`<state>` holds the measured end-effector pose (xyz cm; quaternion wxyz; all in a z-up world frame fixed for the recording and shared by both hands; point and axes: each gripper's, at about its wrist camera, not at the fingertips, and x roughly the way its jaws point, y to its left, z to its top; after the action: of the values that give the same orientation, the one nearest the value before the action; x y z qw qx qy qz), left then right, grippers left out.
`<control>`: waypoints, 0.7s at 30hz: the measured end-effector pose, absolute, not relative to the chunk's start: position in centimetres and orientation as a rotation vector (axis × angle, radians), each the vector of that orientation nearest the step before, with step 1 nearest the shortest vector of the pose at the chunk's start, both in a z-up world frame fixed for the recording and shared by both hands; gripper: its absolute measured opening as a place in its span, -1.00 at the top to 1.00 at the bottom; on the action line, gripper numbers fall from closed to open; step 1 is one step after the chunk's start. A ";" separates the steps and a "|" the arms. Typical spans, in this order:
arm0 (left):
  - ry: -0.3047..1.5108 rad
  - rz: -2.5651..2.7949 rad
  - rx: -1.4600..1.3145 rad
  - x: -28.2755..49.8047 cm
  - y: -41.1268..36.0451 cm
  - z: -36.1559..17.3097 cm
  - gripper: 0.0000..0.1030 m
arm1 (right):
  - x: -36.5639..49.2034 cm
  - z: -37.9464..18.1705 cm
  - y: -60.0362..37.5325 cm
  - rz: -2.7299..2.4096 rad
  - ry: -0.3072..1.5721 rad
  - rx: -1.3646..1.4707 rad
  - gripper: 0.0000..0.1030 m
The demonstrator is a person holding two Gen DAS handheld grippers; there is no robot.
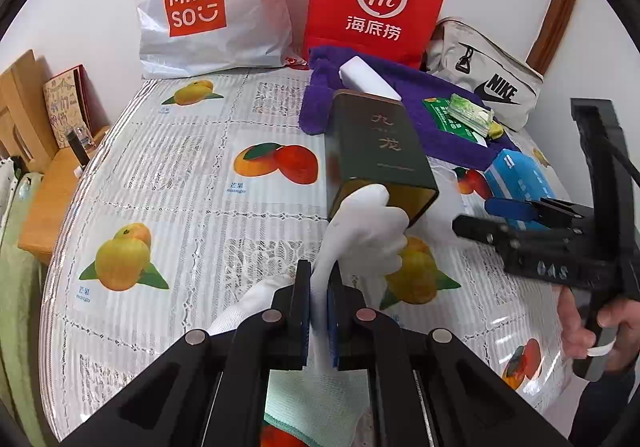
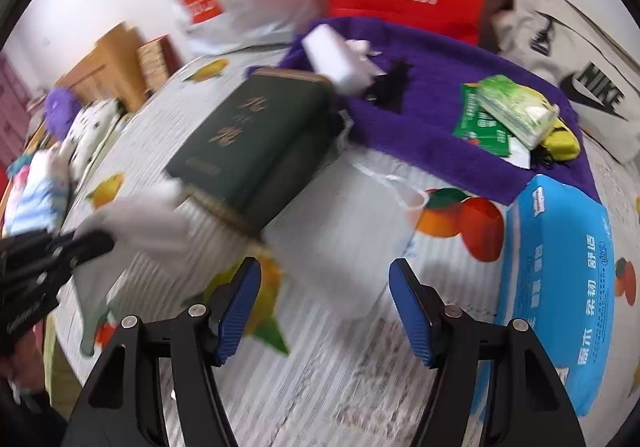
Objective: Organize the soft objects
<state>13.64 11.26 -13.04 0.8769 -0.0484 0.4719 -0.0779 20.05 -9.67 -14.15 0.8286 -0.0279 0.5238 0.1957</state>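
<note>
Fruit-print table (image 1: 168,175), cluttered along far edge. Purple towel (image 1: 444,115) spread at back right: plush, limp, bunches if pinched at edge. Dark green tin (image 1: 380,151) lying on side, mouth toward camera: rigid, likely slick. White glove (image 1: 360,243) at tin mouth: light, floppy, pinched at cuff between pressed-together jaws of left gripper (image 1: 319,311). Right gripper (image 2: 325,311) spread, empty, above bare tablecloth.

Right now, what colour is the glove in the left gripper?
White. The glove shows best in the left wrist view, pinched in the left gripper.
</note>
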 end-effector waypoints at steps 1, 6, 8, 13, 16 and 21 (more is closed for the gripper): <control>0.986 -0.162 -0.102 13.8 11.4 -13.1 0.85 | 20.6 -14.4 -10.0 0.407 1.116 -0.024 -0.30; 0.993 -0.163 -0.111 14.4 11.8 -13.6 0.85 | 22.1 -15.6 -10.4 0.379 1.130 0.002 -0.31; 0.996 -0.164 -0.112 14.7 11.9 -13.7 0.85 | 22.4 -16.4 -10.2 0.381 1.145 -0.001 -0.31; 1.004 -0.168 -0.111 15.2 12.0 -14.0 0.85 | 22.5 -17.5 -9.6 0.393 1.124 -0.020 -0.31; 1.016 -0.177 -0.134 15.5 12.2 -14.2 0.85 | 22.5 -17.7 -9.3 0.376 1.086 -0.053 -0.09; 1.019 -0.169 -0.132 15.5 12.2 -14.1 0.85 | 21.9 -17.7 -9.1 0.371 1.032 -0.139 0.64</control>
<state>15.49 12.18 -14.10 0.8674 -0.0630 0.4870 -0.0806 21.88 -9.08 -17.75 0.8510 -0.0660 0.4903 0.1760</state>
